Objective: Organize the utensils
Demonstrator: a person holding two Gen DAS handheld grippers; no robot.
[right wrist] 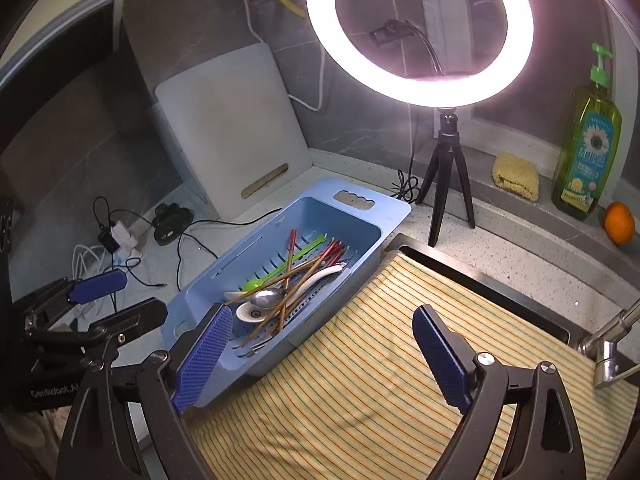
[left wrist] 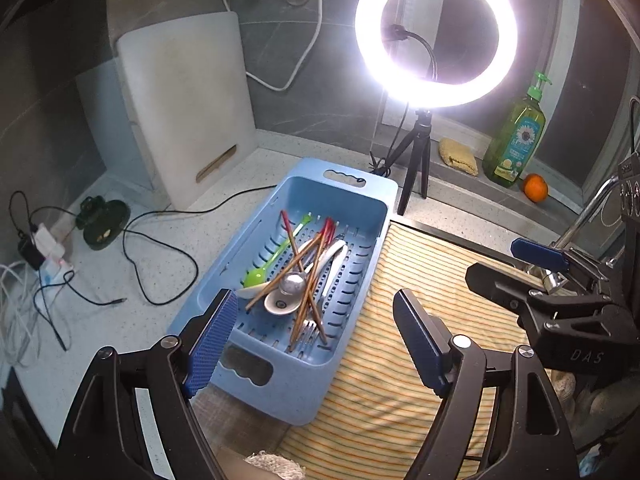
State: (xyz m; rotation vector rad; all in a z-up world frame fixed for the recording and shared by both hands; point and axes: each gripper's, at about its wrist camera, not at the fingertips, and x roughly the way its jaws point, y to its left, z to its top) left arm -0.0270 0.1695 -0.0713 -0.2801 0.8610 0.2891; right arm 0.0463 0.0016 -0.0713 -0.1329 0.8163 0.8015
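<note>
Inside, the blue basket (left wrist: 352,200) held a loose tangle of utensils: a green plastic spoon (left wrist: 256,276), a metal spoon (left wrist: 291,283) lying bowl-up over a white ceramic spoon (left wrist: 280,304), wooden chopsticks with red ends (left wrist: 316,264) crossed over them, and a fork (left wrist: 312,330) at the basket's near end. The basket sat on the speckled table (left wrist: 120,280), its right edge touching a yellow striped cloth (left wrist: 420,300). Behind the basket a pale cutting board (left wrist: 188,112) leaned upright, and a lit ring light (left wrist: 436,32) on a tripod stood just beyond the basket's far corner.

The left gripper (left wrist: 316,340) hung above the basket's near end, angled downward, its blue pads spread wide with nothing between them. The right gripper (right wrist: 324,360) hovered over the cloth just right of the basket, likewise tilted down, spread wide and holding nothing.
</note>
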